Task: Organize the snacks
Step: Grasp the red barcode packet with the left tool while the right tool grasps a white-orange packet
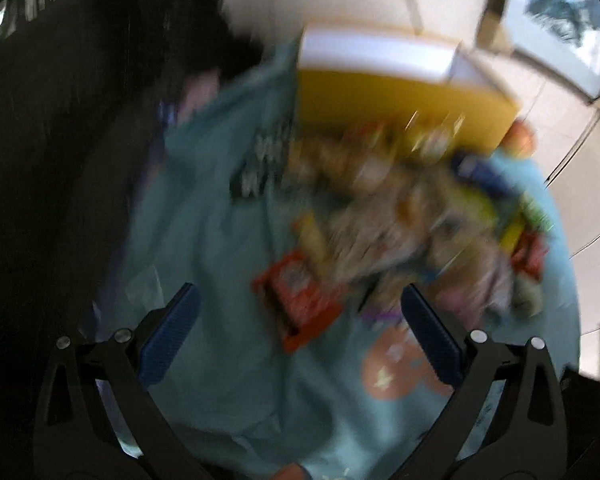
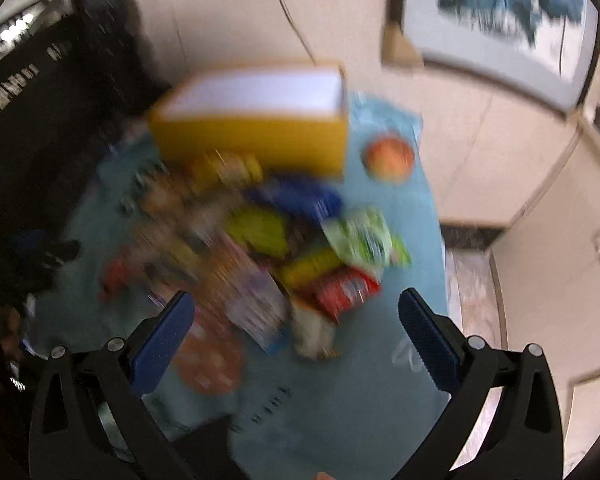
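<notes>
Both views are blurred by motion. A heap of snack packets (image 1: 400,208) (image 2: 260,240) lies on a light blue cloth (image 1: 228,240) (image 2: 340,380). Behind the heap stands a yellow box (image 1: 400,96) (image 2: 256,136) with a white inside. An orange-red packet (image 1: 300,300) lies nearest my left gripper (image 1: 300,320), which hovers open above the cloth, holding nothing. A red packet (image 2: 348,288) and a green-white packet (image 2: 368,240) lie at the heap's right side. My right gripper (image 2: 296,320) is open too, above the heap's near edge.
A round orange object (image 2: 390,158) (image 1: 520,140) sits on the cloth right of the box. Orange round prints (image 1: 396,364) (image 2: 208,360) mark the cloth near the grippers. A cream wall with a framed picture (image 2: 500,12) rises behind. Dark furniture (image 1: 60,160) fills the left.
</notes>
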Tool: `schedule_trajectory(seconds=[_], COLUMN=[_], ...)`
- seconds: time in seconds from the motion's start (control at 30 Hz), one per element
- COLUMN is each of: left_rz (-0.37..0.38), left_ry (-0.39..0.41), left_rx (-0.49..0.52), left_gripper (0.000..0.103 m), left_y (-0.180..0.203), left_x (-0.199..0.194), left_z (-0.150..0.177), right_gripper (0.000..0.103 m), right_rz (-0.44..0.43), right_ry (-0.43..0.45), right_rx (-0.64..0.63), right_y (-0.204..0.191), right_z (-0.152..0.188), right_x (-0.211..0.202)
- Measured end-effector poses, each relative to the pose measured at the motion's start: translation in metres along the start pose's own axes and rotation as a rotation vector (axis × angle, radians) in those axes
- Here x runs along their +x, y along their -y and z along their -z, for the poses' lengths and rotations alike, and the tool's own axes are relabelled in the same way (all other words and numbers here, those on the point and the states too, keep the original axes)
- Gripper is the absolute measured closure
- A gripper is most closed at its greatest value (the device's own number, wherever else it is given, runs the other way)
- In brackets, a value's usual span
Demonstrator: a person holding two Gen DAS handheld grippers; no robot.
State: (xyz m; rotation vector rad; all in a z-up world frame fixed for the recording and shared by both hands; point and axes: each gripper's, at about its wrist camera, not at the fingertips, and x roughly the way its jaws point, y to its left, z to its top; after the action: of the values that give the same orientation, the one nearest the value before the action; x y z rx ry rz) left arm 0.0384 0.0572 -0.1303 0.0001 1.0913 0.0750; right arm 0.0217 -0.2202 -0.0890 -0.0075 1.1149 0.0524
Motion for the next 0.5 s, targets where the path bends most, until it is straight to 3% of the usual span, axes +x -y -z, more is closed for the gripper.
schedule_trajectory(seconds=[0.03, 0.2, 0.5], left_rz=[0.006, 0.003, -0.063], left_ry=[-0.046, -0.088, -0.074], left_rx=[-0.032, -0.084, 0.044], left_gripper=[0.002, 0.002, 0.002], left_y=[-0.009, -0.027, -0.002], left_x=[0.018, 0.053, 0.093], left_z=[0.008, 0.016, 0.013], right_gripper=[0.001, 0.001, 0.001], right_rz=[-0.001, -0.001, -0.007], right_ry=[-0.019, -0.069, -0.108], right_rx=[0.013, 0.011, 0.012], right_y=[0.004, 0.009, 0.01], right_z=[0.006, 0.019, 0.009], right_x=[0.009, 0.042, 0.086])
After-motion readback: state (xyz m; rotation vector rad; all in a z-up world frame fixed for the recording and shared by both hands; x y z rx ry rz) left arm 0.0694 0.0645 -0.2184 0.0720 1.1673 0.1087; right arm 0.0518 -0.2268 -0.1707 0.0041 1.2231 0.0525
